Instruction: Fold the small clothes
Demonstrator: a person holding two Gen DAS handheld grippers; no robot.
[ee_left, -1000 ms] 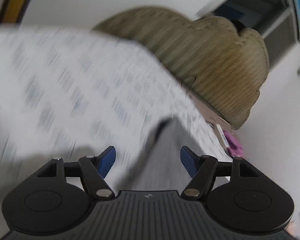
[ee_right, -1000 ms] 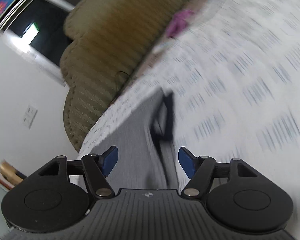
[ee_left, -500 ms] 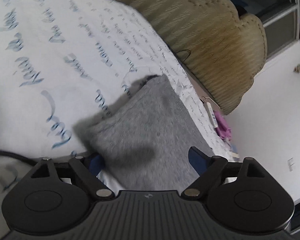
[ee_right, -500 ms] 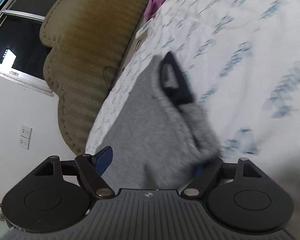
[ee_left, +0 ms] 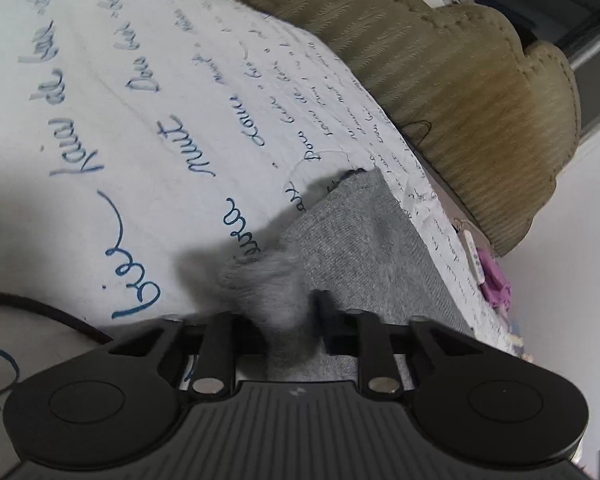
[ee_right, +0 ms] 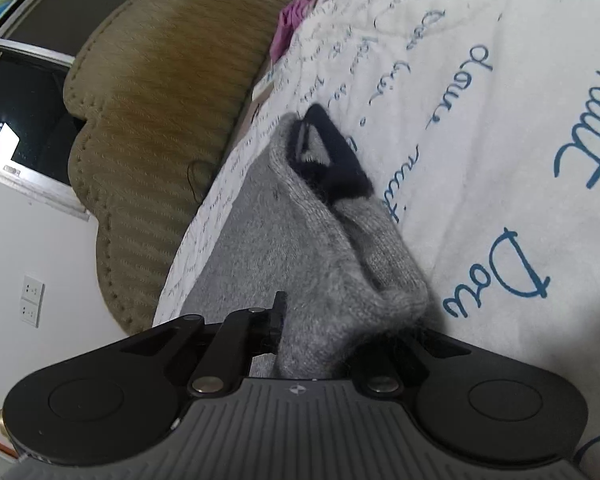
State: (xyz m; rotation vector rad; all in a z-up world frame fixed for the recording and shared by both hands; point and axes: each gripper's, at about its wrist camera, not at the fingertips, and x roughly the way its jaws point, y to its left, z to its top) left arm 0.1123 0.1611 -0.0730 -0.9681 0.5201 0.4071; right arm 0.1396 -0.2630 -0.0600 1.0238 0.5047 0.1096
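One grey garment (ee_left: 364,240), two tongs (ee_left: 290,320)

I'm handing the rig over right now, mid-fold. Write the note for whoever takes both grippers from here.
Left gripper: jaws have just closed, now shut on a bunched near corner of the grey knit garment.
Right gripper: jaws have just closed too, shut on the garment's other near corner.
The garment lies on the white bedspread with blue script, near the edge by the olive headboard; its dark-trimmed end points away from the grippers.
Done: both near corners gripped.
Left: probably lift the gripped edge, carry it over to the far end, lay it flat, release.
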